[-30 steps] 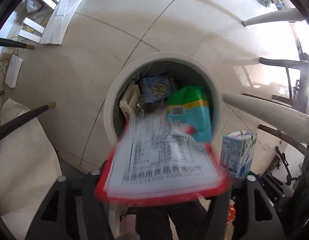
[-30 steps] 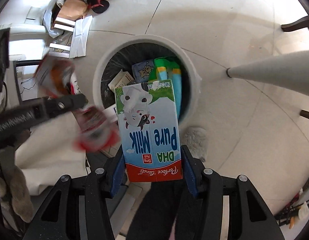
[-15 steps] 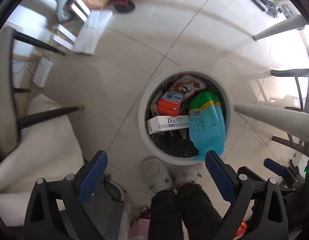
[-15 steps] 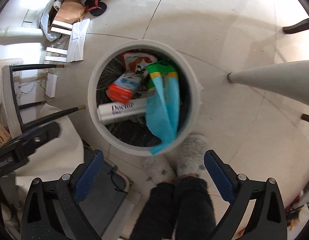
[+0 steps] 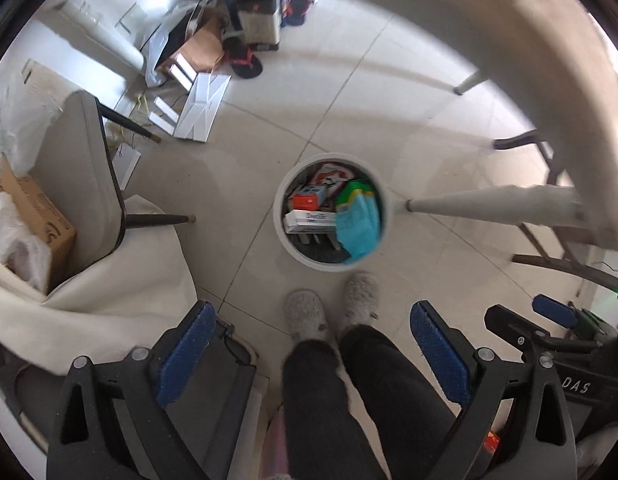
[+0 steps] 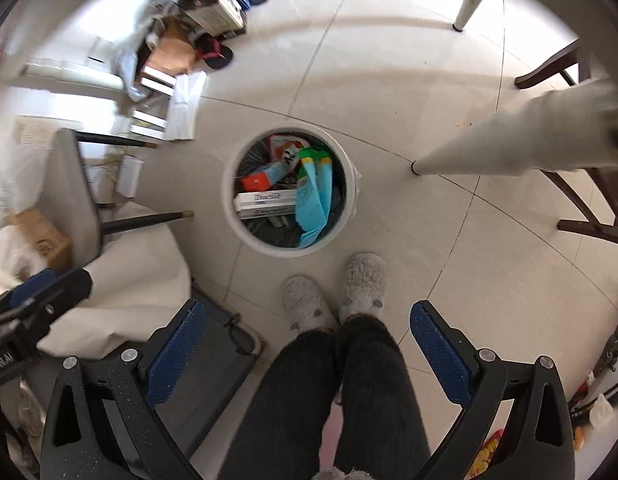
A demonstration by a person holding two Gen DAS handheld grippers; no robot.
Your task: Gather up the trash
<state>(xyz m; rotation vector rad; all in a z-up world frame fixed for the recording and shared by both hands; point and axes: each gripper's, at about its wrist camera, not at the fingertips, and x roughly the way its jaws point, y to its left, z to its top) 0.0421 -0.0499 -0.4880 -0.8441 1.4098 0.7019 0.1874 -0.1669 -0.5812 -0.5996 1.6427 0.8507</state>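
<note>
A round white trash bin (image 5: 281, 236) (image 6: 351, 216) stands on the tiled floor far below both grippers. It holds a blue and green packet (image 5: 357, 220) (image 6: 315, 192), a white "Doctor" box (image 5: 311, 218) (image 6: 265, 200), an orange and blue carton (image 5: 307, 200) (image 6: 261, 178) and a red and white wrapper (image 5: 329, 172) (image 6: 285, 146). My left gripper (image 5: 311, 344) is open and empty. My right gripper (image 6: 309, 340) is open and empty. The right gripper also shows at the left wrist view's right edge (image 5: 549, 320), and the left gripper at the right wrist view's left edge (image 6: 41, 300).
The person's legs and grey slippers (image 5: 329, 308) (image 6: 337, 288) stand just before the bin. A white table leg (image 5: 489, 206) (image 6: 509, 136) slants in from the right. A cloth-draped chair (image 5: 89, 184) (image 6: 73, 200) is at the left. Boxes and clutter (image 5: 213, 48) (image 6: 181, 40) lie at the back.
Both grippers opened and let go: the snack wrapper and the milk carton fell into the bin. Both grippers have since risen well above it.
</note>
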